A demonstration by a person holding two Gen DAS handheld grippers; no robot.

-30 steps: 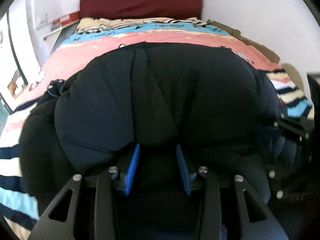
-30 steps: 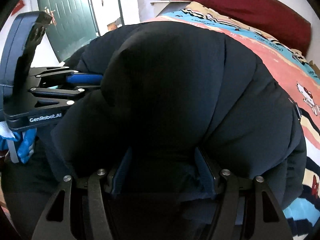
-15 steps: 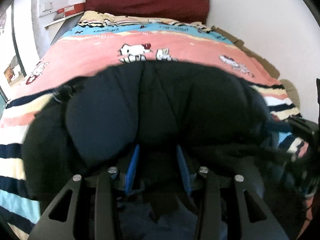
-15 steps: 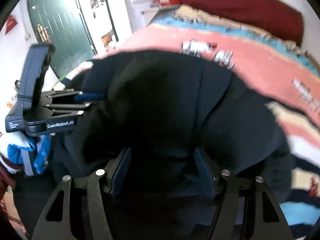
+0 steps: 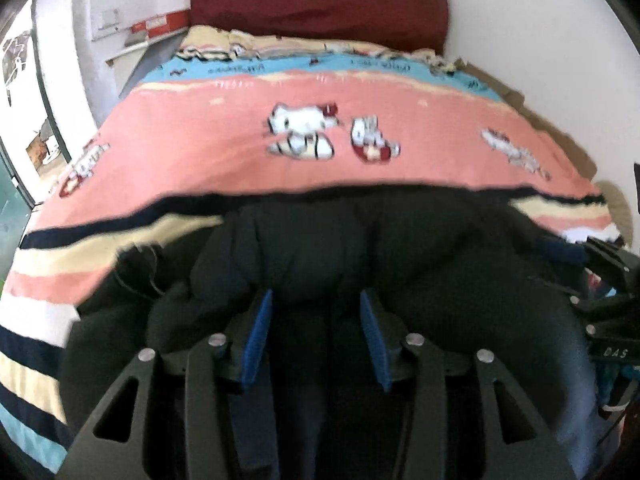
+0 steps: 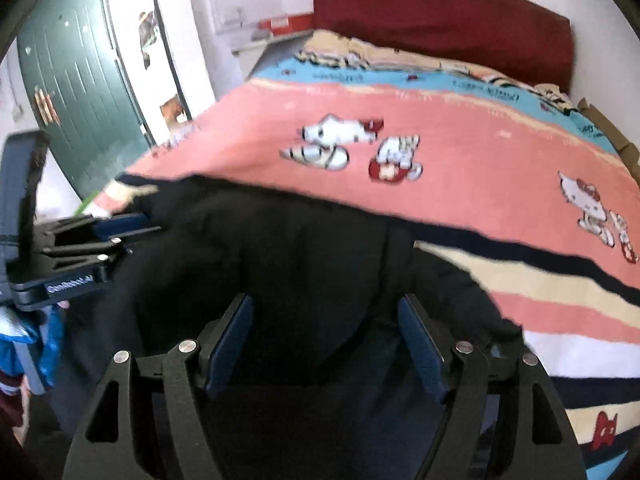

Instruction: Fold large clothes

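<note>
A big dark navy puffer jacket [image 5: 420,248] lies bunched at the near end of the bed; it also fills the lower right wrist view [image 6: 288,256]. My left gripper [image 5: 316,312] has its blue pads on either side of a thick fold of the jacket and holds it. My right gripper [image 6: 326,320] holds another fold between its wider-set pads. Each gripper shows at the edge of the other's view: the right one [image 5: 600,280], the left one [image 6: 80,248].
The bed has a striped pink, cream and blue cartoon blanket [image 5: 320,128] and a dark red headboard [image 5: 320,4]. A green door [image 6: 80,80] stands at the left. White walls [image 5: 540,40] close the right side.
Both grippers have pulled the jacket back toward the near edge of the bed. The jacket's bulk has dropped lower, baring much more of the pink blanket.
</note>
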